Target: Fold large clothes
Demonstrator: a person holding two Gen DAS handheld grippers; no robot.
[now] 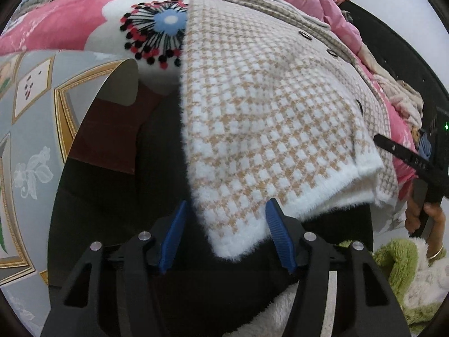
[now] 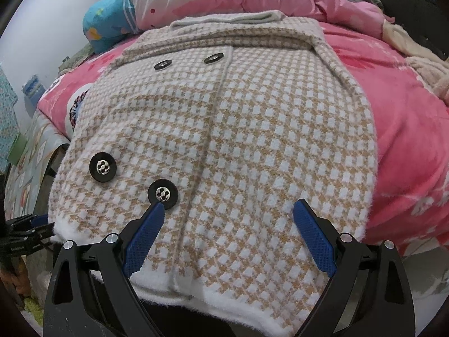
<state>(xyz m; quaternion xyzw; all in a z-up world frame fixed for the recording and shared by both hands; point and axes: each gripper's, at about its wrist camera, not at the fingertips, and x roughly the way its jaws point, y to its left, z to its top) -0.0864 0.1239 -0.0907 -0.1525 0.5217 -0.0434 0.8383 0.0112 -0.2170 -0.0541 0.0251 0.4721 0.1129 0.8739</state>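
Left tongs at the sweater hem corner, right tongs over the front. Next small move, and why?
Probably close the left tongs on the checked sweater: its white hem corner hangs between their blue pads, which don't yet press it. The right tongs stand open over the hem by a black button.

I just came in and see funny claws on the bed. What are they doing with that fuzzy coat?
A person holds a claw in each hand to fold the checked coat spread on the pink bedcover. The left gripper has the coat's white corner between its fingers, not yet pinched. The right gripper is open over the bottom hem near a black button. No fold made yet.
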